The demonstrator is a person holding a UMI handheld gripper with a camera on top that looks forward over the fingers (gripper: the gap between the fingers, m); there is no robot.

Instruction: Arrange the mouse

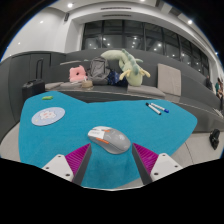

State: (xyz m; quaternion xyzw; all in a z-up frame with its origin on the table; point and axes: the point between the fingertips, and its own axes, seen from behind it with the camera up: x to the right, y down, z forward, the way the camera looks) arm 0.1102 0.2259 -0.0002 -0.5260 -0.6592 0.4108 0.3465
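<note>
Nearest to me are the two fingers of my gripper (108, 163), spread wide with their pink pads (76, 157) facing inward and nothing pressed between them. Just ahead of the fingertips, roughly centred on the gap, lies the mouse (108, 138); it rests on its own weight on the teal mat (150, 125) that covers the table, and neither finger touches it as far as I can see. So I judge the task hardly begun: I am lined up on the mouse but have not taken hold of it, and the grasp, the move and the setting down are all left. Where it should end up I cannot tell from this view. The mouse looks light grey or silver with a reddish patch on the end to my left, low and rounded, lying slantwise across my line of approach rather than along it. Its smooth domed shell could slip under the pads, I think, if I close too high on it. Beyond the mouse and to its left sits a pale round disc (47, 117) on the mat. Farther beyond the mouse, past the mat's far edge, stand a pink thing (75, 73) and a pale green plush toy (127, 65). To the right beyond the mouse lies a small pen-like thing (155, 106).
</note>
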